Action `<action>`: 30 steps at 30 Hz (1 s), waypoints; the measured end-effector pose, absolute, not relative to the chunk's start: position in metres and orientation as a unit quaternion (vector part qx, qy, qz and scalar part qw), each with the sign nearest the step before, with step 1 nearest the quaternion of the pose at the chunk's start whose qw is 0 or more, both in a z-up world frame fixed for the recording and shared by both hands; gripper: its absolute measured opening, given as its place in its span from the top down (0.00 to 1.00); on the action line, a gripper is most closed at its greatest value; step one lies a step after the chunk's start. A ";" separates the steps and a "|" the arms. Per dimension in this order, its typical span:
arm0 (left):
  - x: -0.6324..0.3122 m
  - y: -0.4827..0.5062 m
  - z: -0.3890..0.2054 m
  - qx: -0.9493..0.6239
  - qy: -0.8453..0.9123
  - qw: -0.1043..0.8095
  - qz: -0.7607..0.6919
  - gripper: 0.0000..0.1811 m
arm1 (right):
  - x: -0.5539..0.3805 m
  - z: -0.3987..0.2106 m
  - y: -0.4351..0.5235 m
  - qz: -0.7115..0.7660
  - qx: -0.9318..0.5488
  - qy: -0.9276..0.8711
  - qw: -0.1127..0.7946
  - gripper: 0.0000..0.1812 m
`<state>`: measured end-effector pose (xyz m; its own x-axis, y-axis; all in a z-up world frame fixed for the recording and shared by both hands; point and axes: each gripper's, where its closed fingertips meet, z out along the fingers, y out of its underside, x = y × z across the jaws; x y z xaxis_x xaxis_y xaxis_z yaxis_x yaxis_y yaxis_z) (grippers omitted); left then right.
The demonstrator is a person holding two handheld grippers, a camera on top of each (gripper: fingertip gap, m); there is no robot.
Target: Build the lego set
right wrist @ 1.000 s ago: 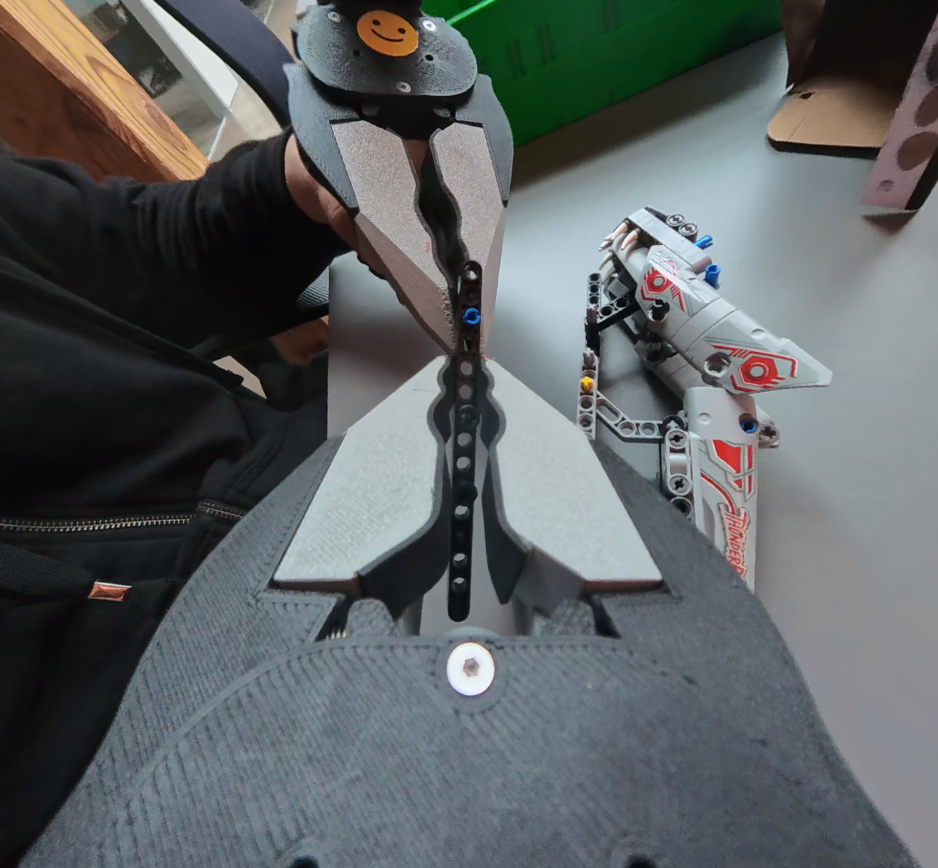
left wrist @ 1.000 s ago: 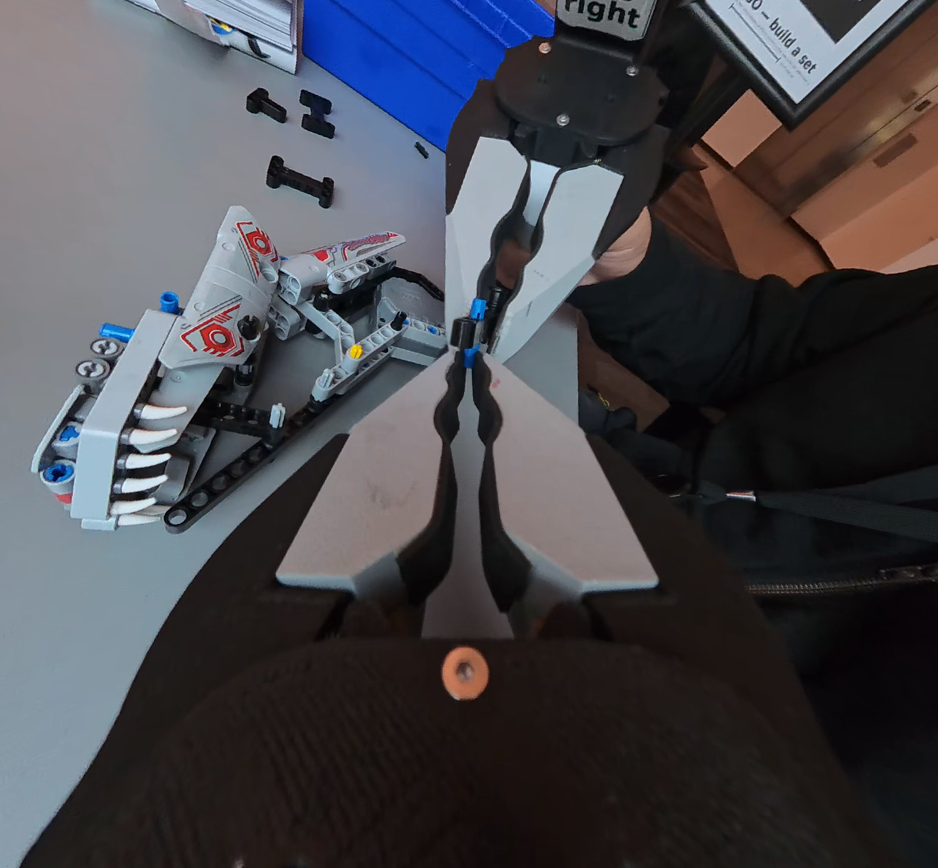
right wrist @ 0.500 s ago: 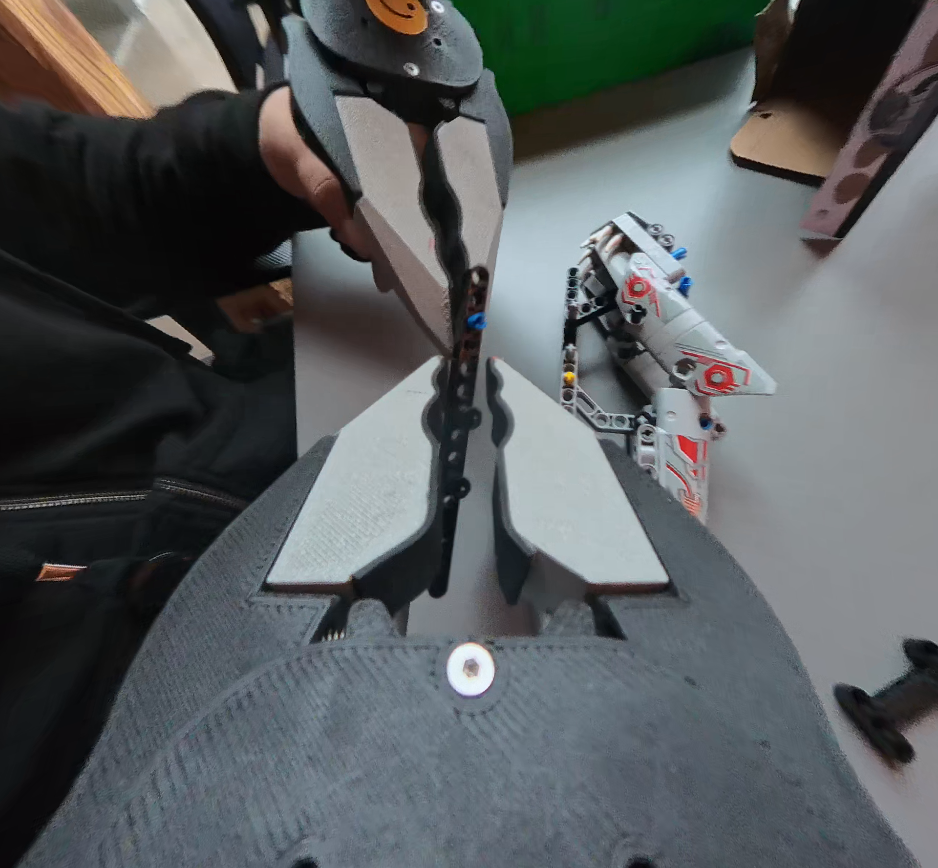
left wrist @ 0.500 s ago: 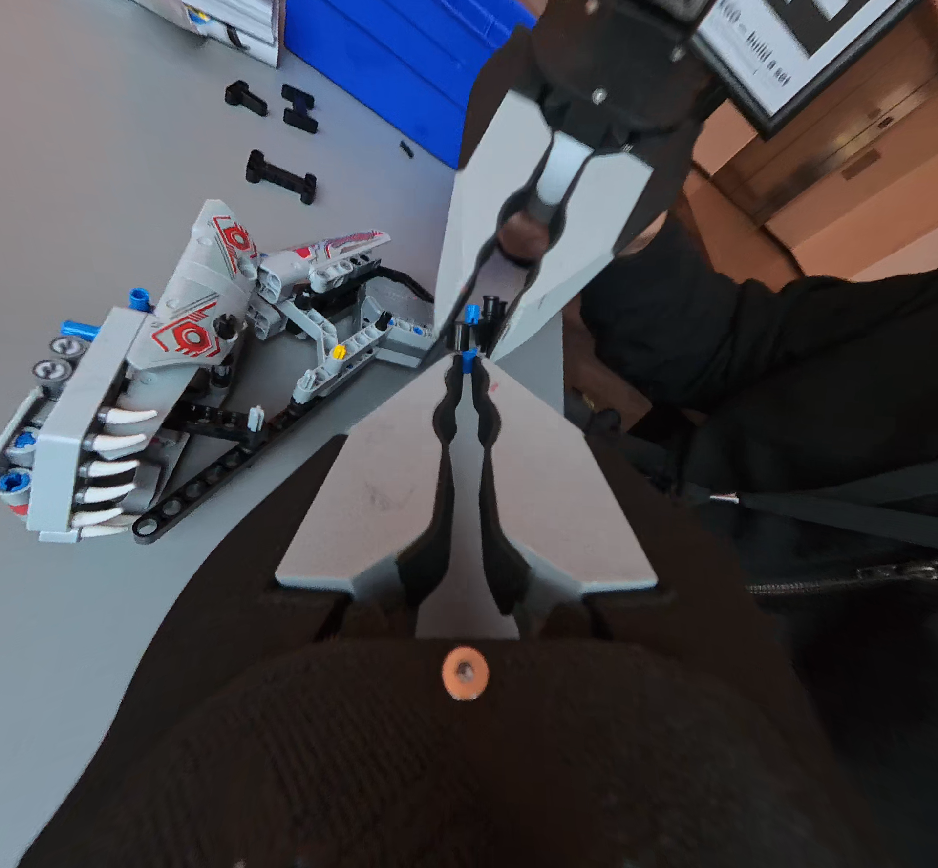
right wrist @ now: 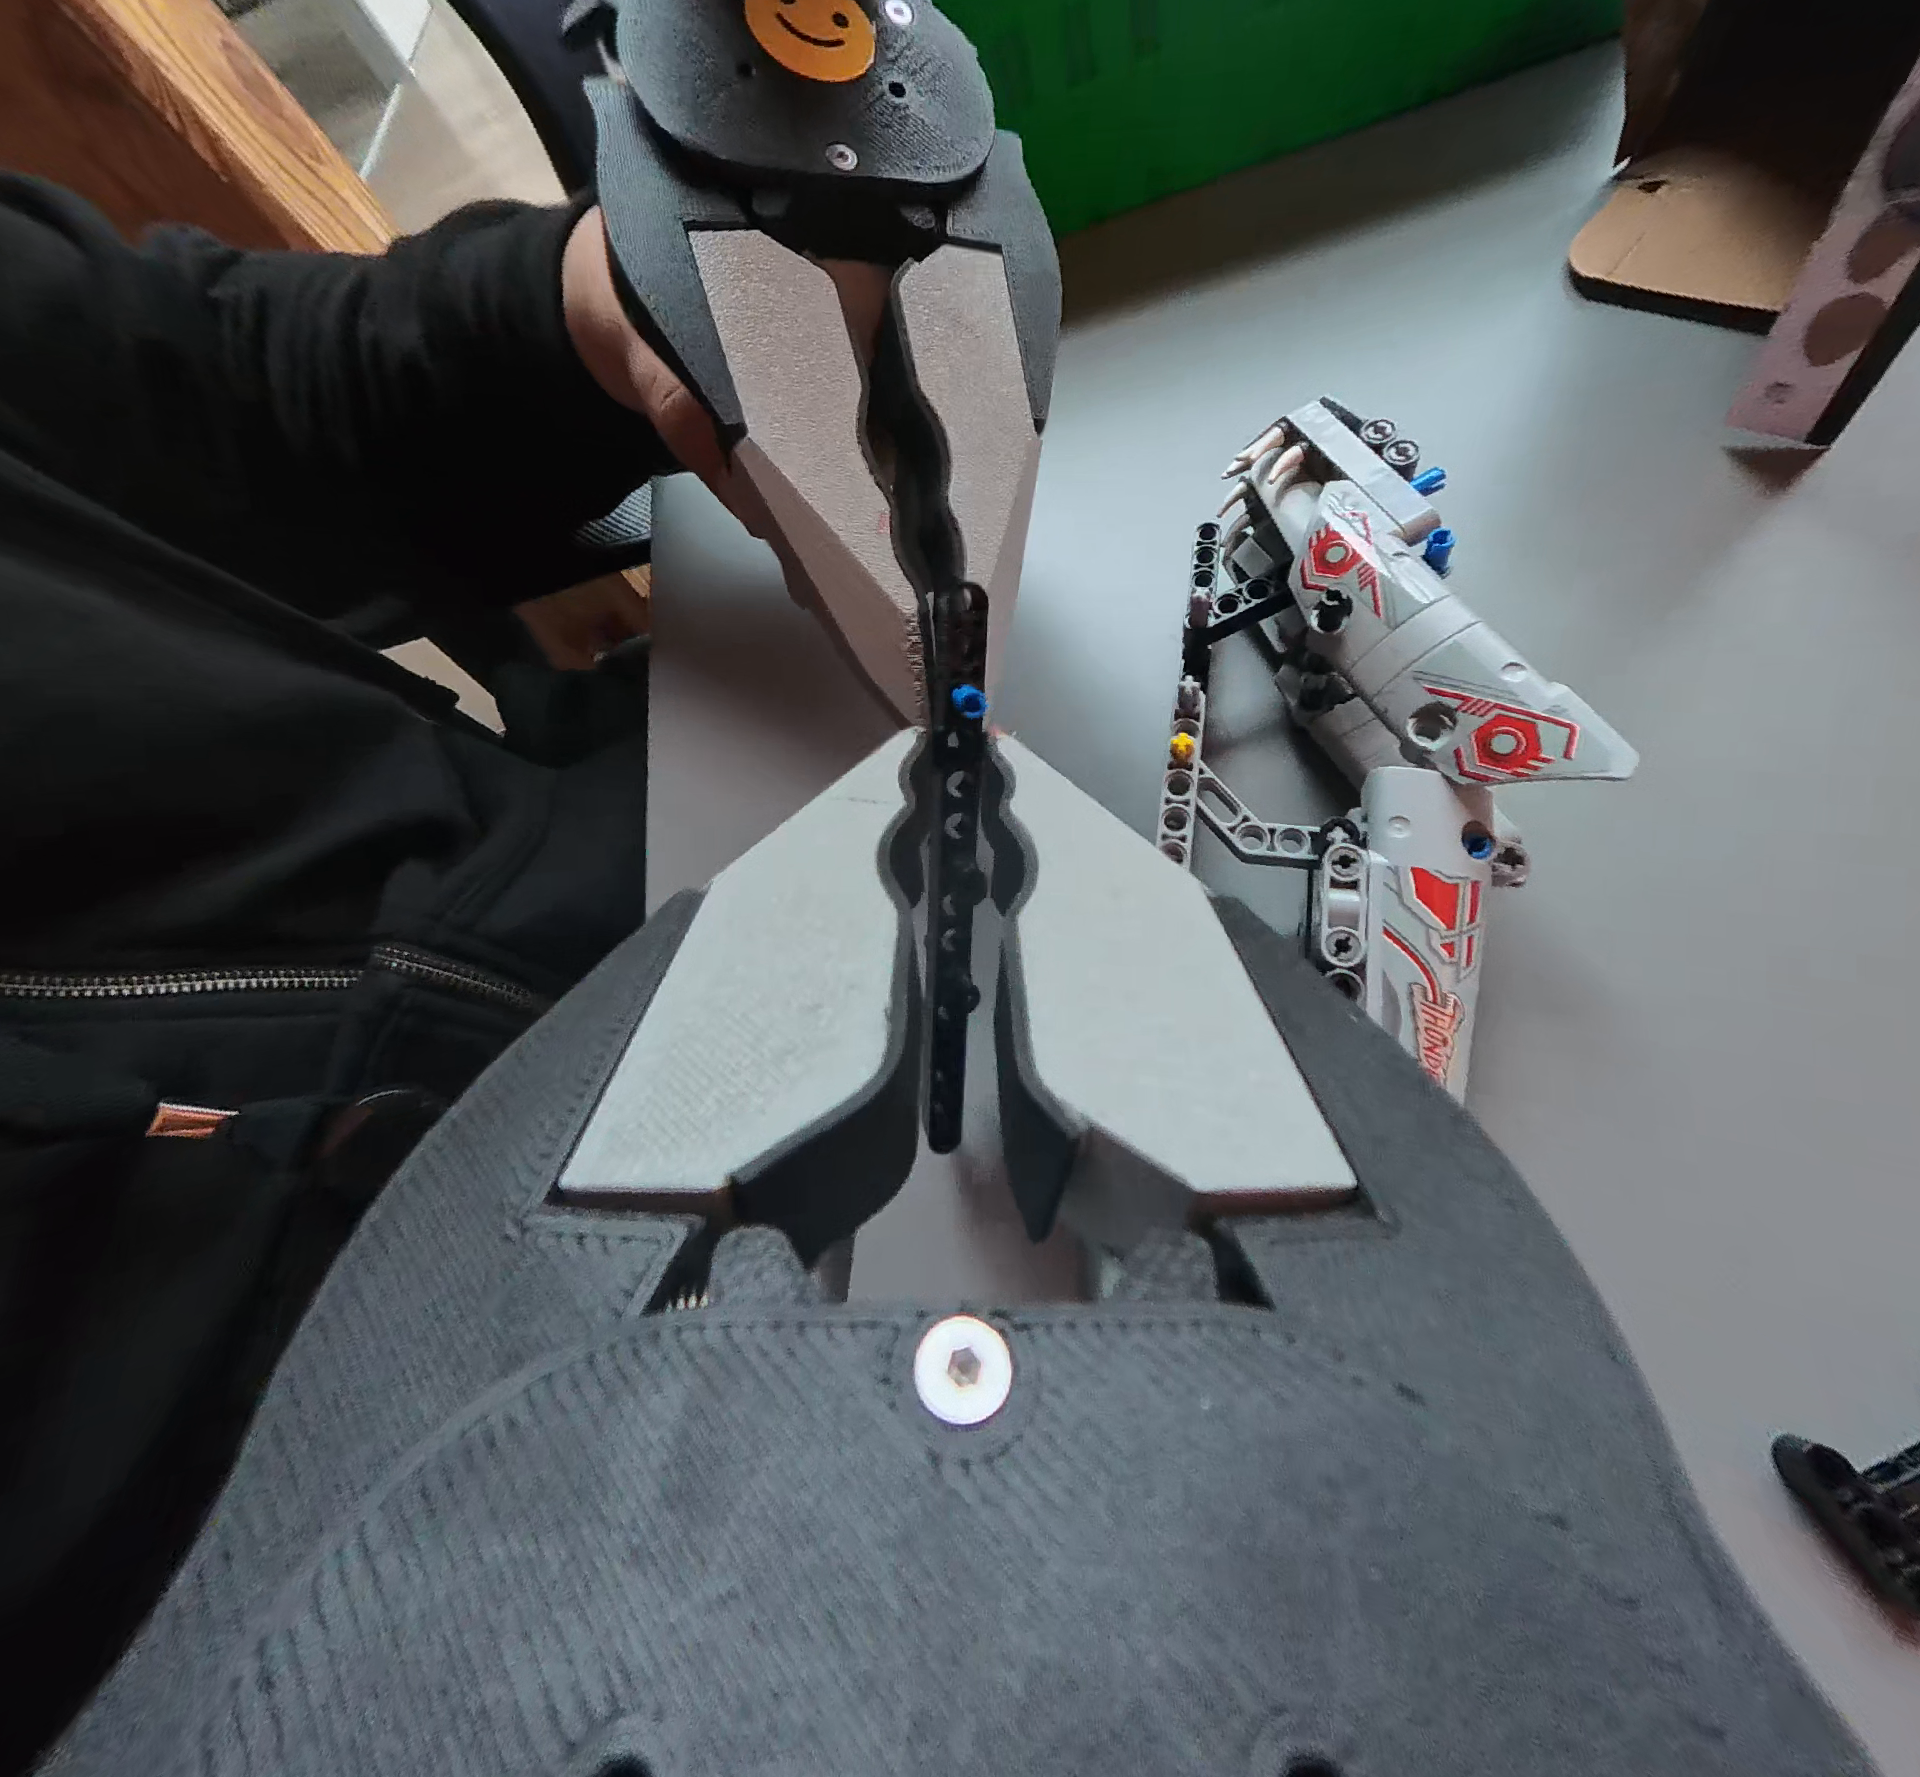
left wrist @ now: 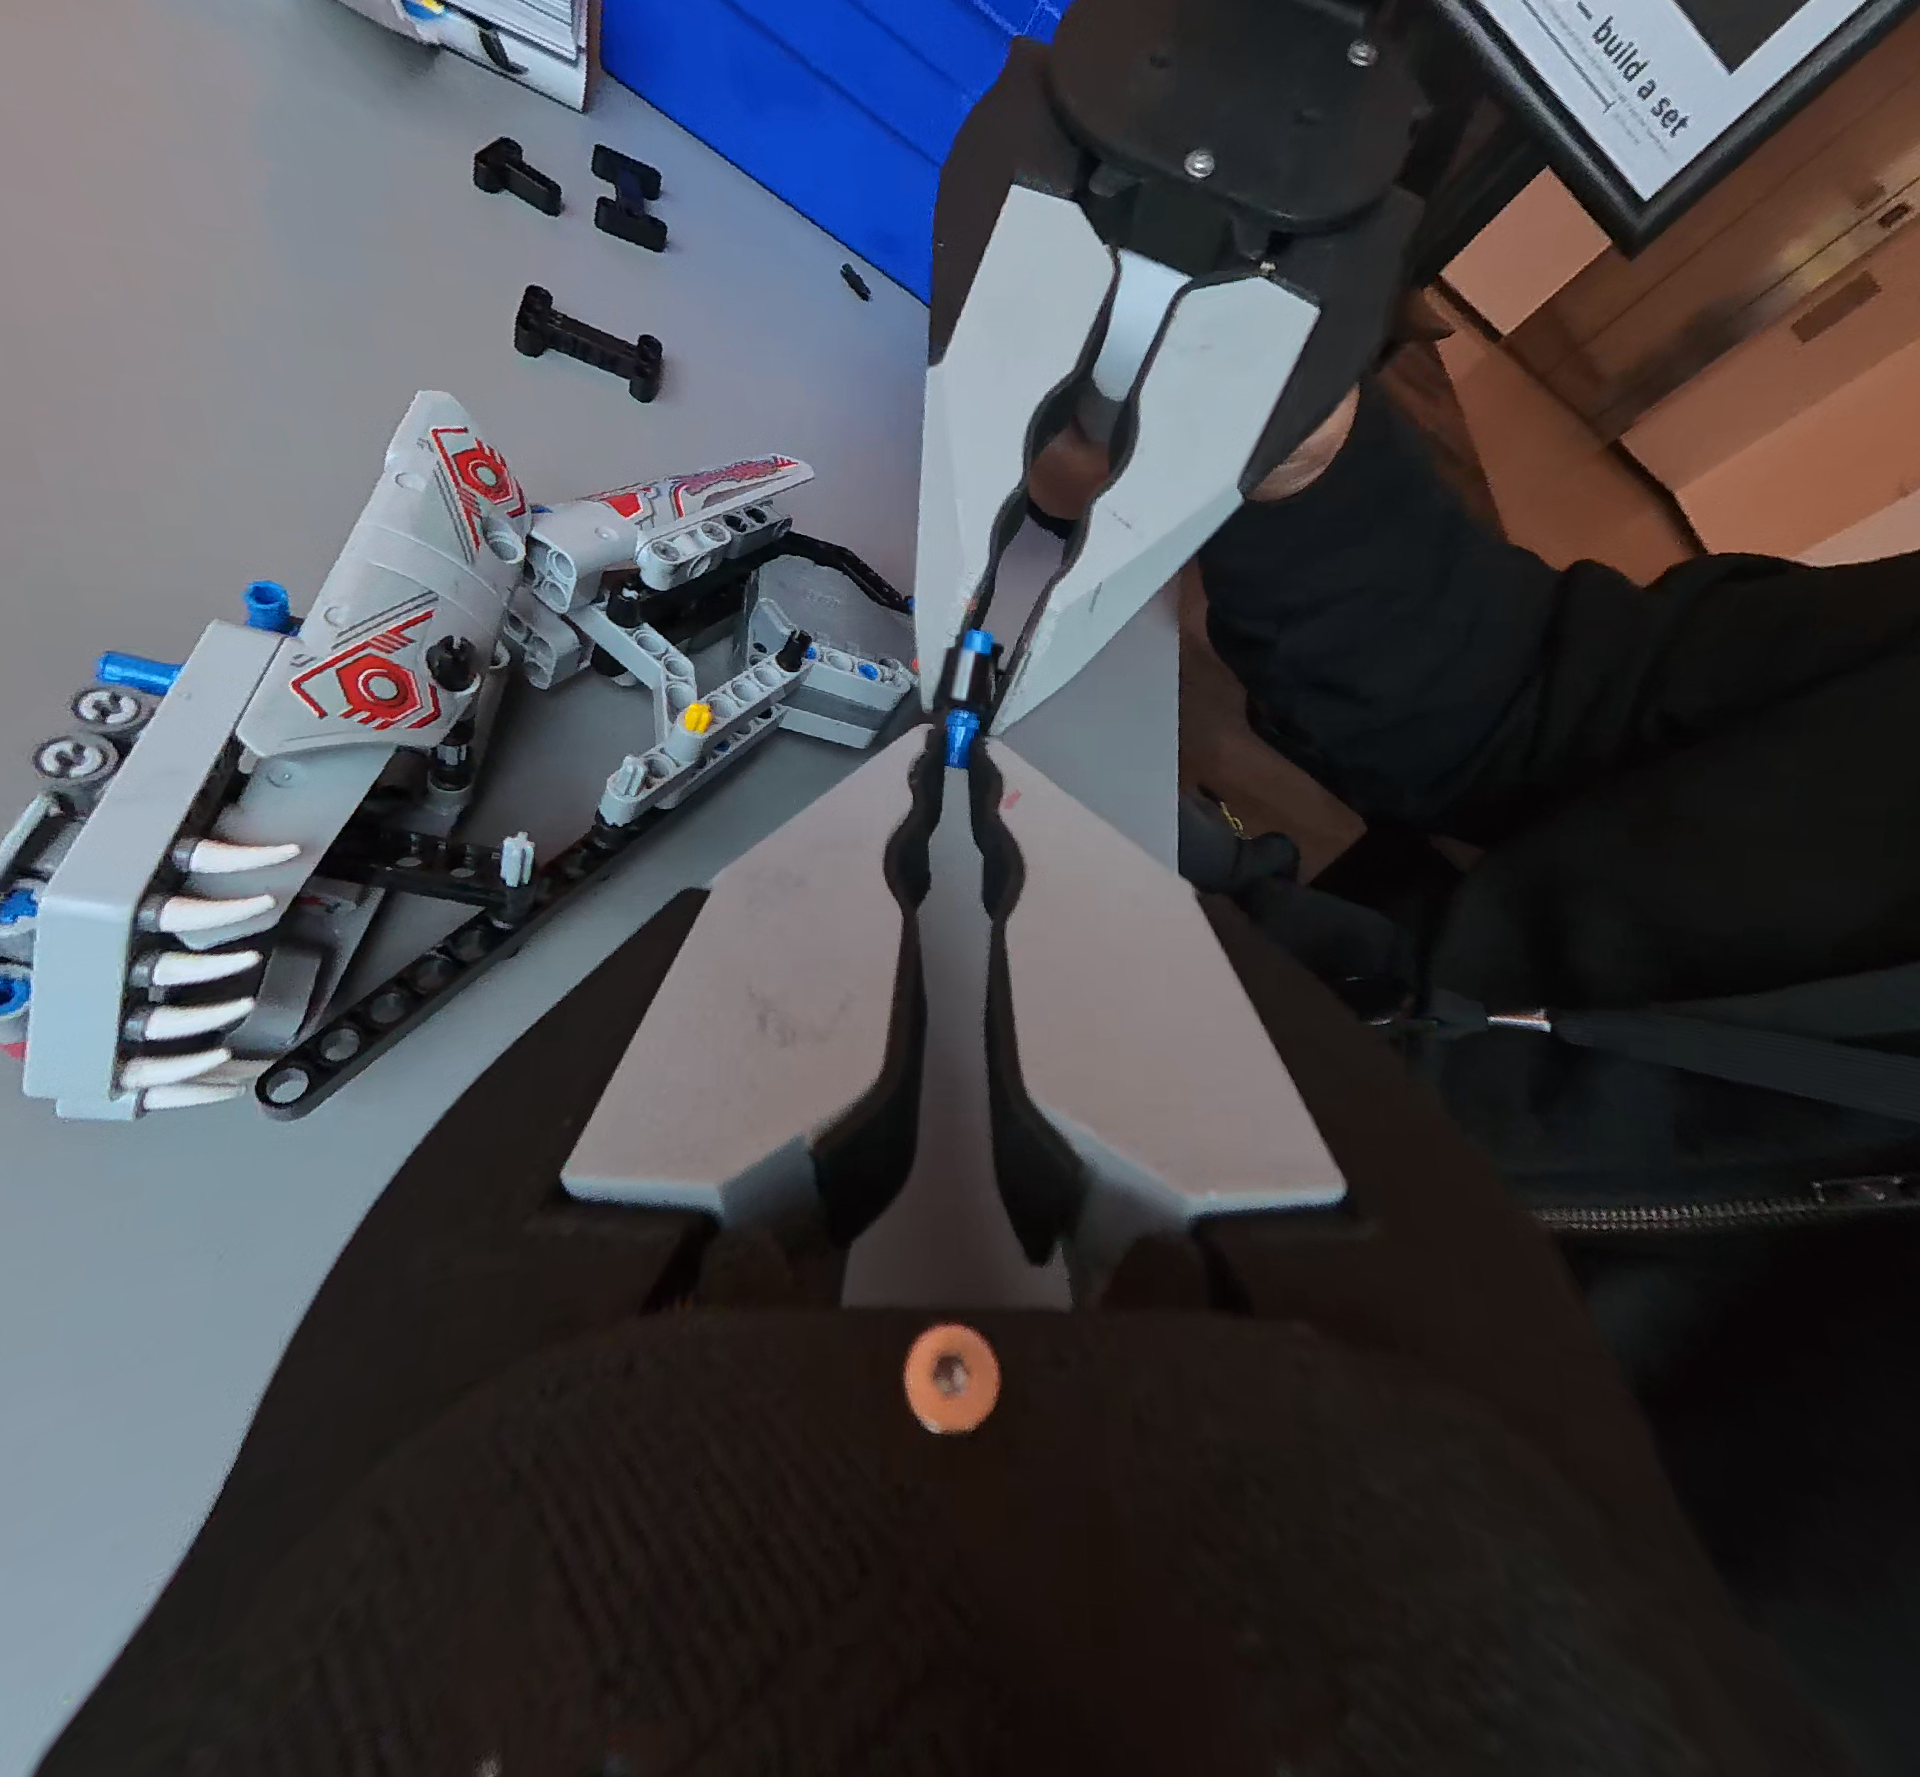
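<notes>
Right claw [right wrist: 956,740] clamping black beam [right wrist: 954,896], left claw [left wrist: 954,751] pinching blue pin [left wrist: 958,738], tip-to-tip beyond table edge [right wrist: 665,688]

Workshop or lab; plastic bins [left wrist: 831,54], framed marker sign [left wrist: 1704,13].

Printed tags on left tool [right wrist: 961,725] and right tool [left wrist: 971,688]; captioned framed sign [left wrist: 1704,13]; lettered model [right wrist: 1439,1010] panel; numbered discs.
</notes>
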<state>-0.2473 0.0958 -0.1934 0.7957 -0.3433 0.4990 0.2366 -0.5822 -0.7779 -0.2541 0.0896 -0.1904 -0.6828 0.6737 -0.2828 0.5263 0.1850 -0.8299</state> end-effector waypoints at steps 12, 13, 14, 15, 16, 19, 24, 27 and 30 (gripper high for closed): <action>-0.244 0.092 -0.192 -0.822 0.053 0.457 -0.334 0.98 | -0.249 -0.194 0.086 0.490 -0.380 -0.783 0.054 0.98; -0.245 0.091 -0.193 -0.825 0.055 0.454 -0.332 0.98 | -0.250 -0.194 0.086 0.490 -0.381 -0.782 0.055 0.98; -0.247 0.091 -0.193 -0.826 0.051 0.453 -0.330 0.98 | -0.252 -0.192 0.086 0.495 -0.384 -0.777 0.061 0.98; -0.250 0.091 -0.191 -0.826 0.043 0.453 -0.333 0.98 | -0.256 -0.188 0.087 0.509 -0.389 -0.765 0.069 0.98; -0.254 0.092 -0.187 -0.820 0.033 0.461 -0.336 0.99 | -0.260 -0.183 0.088 0.530 -0.396 -0.746 0.073 0.98; -0.256 0.092 -0.189 -0.815 0.019 0.470 -0.339 0.99 | -0.262 -0.182 0.088 0.557 -0.405 -0.722 0.064 0.98; -0.271 0.073 -0.221 -0.823 -0.028 0.446 -0.350 0.99 | -0.266 -0.144 0.139 0.647 -0.438 -0.615 0.104 0.99; -0.280 0.077 -0.205 -0.797 -0.047 0.487 -0.355 0.98 | -0.259 -0.140 0.136 0.622 -0.422 -0.649 0.115 0.98; -0.275 0.084 -0.205 -0.826 -0.020 0.465 -0.319 0.98 | -0.262 -0.149 0.115 0.600 -0.422 -0.674 0.085 0.98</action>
